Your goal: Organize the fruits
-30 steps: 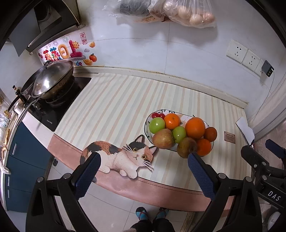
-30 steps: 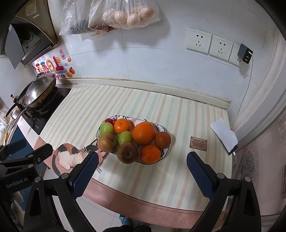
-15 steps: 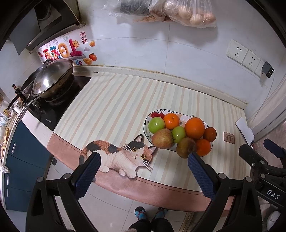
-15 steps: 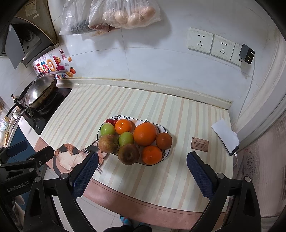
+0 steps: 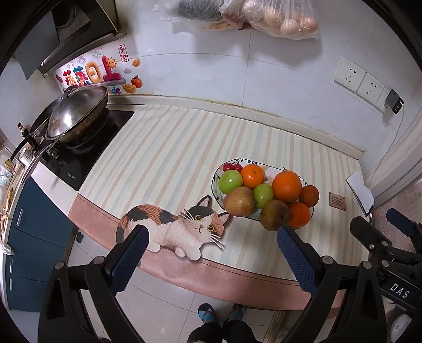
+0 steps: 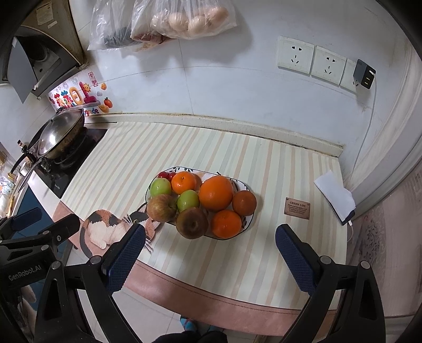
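A patterned plate (image 5: 215,182) (image 6: 248,187) on the striped counter mat carries oranges, two green apples, two reddish-brown apples and cherries. The big orange (image 5: 286,186) (image 6: 215,193) sits in the middle, with a brown apple (image 5: 273,215) (image 6: 191,222) at the near edge. My left gripper (image 5: 212,252) hangs open above the counter's front edge, left of the plate. Wide open too, my right gripper (image 6: 209,249) hovers just in front of the plate. Neither holds anything. Each gripper shows at the edge of the other's view.
A cat-shaped mat (image 5: 174,227) lies at the counter's front edge left of the plate. A lidded wok (image 5: 75,116) stands on the stove at far left. A small brown label (image 6: 296,207) and a white paper (image 6: 335,194) lie at right. Bags (image 6: 182,18) hang on the wall.
Both views have shifted slightly; the plate sits a little closer to the grippers' centre. Both grippers stay open and the fruit has not moved.
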`<state>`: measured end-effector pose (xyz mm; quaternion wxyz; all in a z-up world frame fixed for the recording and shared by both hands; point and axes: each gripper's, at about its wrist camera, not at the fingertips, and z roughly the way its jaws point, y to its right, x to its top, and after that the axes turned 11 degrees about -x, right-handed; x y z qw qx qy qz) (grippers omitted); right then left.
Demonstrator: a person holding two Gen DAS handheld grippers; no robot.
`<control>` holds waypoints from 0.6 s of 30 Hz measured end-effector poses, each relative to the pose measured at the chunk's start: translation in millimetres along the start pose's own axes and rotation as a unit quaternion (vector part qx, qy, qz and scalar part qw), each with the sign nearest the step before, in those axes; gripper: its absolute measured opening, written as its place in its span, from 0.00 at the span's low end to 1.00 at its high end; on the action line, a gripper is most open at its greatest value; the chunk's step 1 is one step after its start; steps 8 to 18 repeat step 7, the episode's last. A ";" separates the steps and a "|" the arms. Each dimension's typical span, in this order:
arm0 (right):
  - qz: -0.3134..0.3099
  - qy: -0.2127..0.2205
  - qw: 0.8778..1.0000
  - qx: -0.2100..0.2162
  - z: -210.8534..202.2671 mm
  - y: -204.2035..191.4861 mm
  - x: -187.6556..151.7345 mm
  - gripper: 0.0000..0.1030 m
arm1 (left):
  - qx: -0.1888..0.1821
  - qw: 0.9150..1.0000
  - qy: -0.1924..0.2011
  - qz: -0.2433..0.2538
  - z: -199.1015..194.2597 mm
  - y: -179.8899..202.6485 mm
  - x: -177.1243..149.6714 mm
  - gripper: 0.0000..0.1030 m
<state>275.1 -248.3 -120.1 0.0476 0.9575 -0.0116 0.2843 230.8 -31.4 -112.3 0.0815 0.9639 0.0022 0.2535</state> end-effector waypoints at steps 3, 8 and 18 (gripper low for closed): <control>0.000 0.000 1.000 0.000 0.1 -0.1 -0.3 0.98 | 0.002 1.000 0.001 0.001 -0.6 0.2 -0.7 0.97; 0.000 0.001 1.000 0.000 -0.6 -0.4 -1.3 0.98 | 0.003 1.000 0.003 0.003 -1.0 -0.1 -2.0 0.97; 0.000 0.001 1.000 0.000 -0.6 -0.4 -1.3 0.98 | 0.003 1.000 0.003 0.003 -1.0 -0.1 -2.0 0.97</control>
